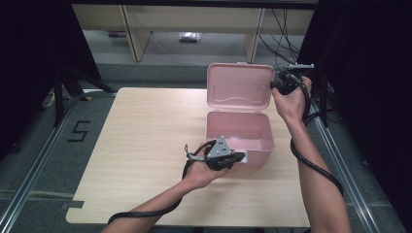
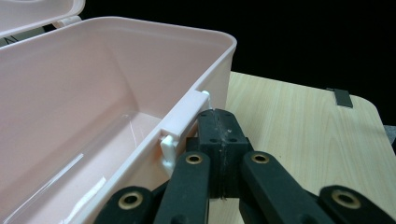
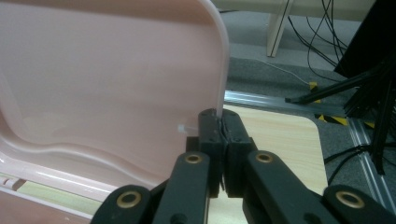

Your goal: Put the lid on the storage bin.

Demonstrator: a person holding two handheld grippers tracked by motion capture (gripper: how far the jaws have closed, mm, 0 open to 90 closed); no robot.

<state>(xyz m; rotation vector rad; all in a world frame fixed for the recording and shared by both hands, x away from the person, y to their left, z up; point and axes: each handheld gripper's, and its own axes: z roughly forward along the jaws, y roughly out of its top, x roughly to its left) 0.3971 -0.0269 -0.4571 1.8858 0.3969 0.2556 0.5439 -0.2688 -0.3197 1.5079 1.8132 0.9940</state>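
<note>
A pink plastic box stands open on the right half of a pale wooden bench, its lid raised upright behind it. The left claw is closed at the box's front wall, beside the white latch; whether it pinches anything I cannot tell. The right claw is clamped on the lid's right edge. Around the bench lies grey floor with metal rails. A tape numeral marks the floor on the left. Light wooden furniture legs and loose cables stand beyond, with black curtains at both sides.
</note>
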